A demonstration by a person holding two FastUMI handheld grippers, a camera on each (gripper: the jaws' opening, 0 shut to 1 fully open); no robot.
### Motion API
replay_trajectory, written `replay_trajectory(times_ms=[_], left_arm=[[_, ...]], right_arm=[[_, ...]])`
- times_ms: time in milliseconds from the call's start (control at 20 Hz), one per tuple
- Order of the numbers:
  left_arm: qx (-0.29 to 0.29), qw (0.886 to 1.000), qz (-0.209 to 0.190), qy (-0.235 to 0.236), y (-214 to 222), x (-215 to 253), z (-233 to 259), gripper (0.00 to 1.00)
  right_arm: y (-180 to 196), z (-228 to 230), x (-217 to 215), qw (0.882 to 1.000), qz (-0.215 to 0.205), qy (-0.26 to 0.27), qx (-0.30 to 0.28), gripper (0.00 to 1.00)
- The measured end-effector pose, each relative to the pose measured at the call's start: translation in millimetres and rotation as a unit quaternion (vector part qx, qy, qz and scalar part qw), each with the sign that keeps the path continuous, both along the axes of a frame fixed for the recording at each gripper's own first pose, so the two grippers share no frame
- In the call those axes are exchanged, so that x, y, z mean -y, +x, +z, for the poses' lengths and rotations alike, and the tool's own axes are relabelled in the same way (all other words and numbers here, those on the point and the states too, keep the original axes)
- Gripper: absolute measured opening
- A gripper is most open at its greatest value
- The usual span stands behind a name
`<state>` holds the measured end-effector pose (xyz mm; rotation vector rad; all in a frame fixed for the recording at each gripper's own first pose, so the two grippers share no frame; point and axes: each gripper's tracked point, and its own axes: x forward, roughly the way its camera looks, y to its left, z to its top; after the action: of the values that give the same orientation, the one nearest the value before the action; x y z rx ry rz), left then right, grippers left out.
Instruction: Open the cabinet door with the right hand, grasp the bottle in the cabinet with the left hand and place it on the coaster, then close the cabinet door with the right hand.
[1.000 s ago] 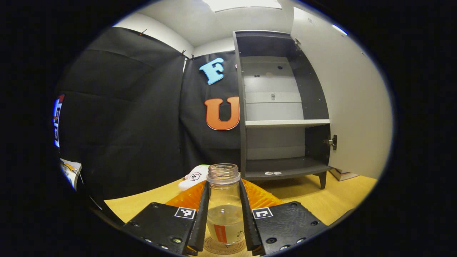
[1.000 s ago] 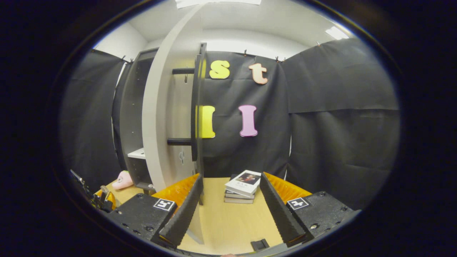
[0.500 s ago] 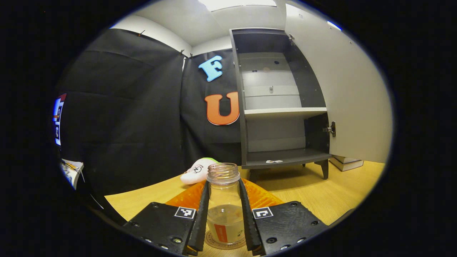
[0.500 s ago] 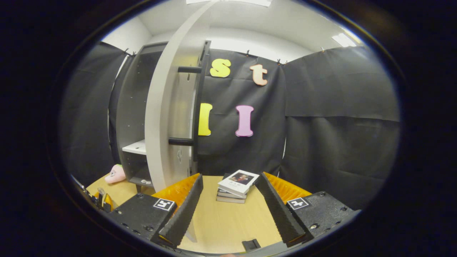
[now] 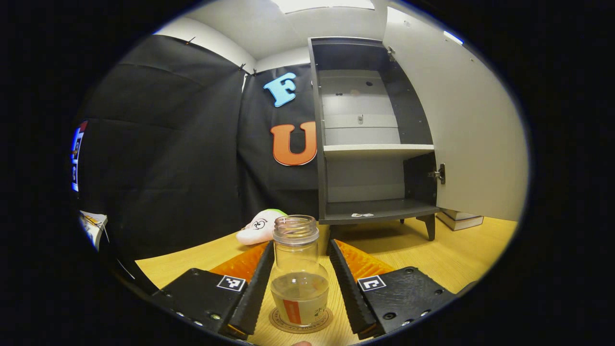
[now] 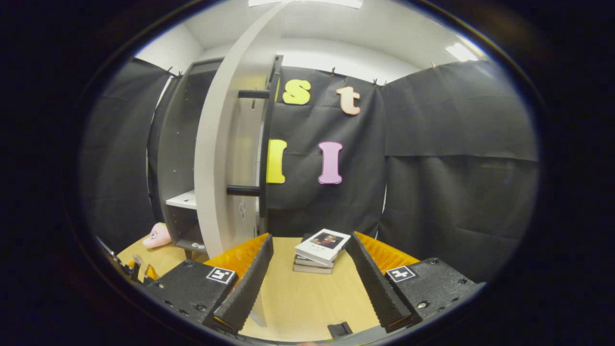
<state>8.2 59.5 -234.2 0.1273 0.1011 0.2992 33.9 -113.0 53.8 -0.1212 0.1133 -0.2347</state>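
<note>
- Cabinet: stands on the table beyond the left gripper's jaws; door swung open, shelves bare.
- Door handle: ahead of the right gripper, just left of its jaws.
- Right gripper: jaws wide apart, holding nothing.
- Left gripper: jaws parted, clear of the bottle on both sides.
- Bottle: upright between the left jaws, resting on the coaster.

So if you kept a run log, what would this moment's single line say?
bottle standing on coaster | left gripper jaws open, off bottle | right gripper open | cabinet door open | next: close door
</note>
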Motion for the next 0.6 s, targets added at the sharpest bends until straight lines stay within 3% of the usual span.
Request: replay_trajectory(times_ms=[200,250,300,600], left_arm=[[-0.003,1.000,0.008,-0.004,-2,-4,3,0.85],[-0.001,1.000,0.011,-0.003,-5,-5,7,0.89],[-0.001,1.000,0.012,-0.002,-5,-5,11,0.98],[-0.003,1.000,-0.005,-0.017,-5,-2,50,0.97]], right_arm=[[0,-1,0,1.000,0.004,0.008,0.004,0.95],[1,-2,-1,1.000,0.005,0.010,0.005,0.99],[0,-2,-1,1.000,0.006,0.009,0.006,0.96],[3,-1,0,1.000,0.018,0.009,0.016,0.99]])
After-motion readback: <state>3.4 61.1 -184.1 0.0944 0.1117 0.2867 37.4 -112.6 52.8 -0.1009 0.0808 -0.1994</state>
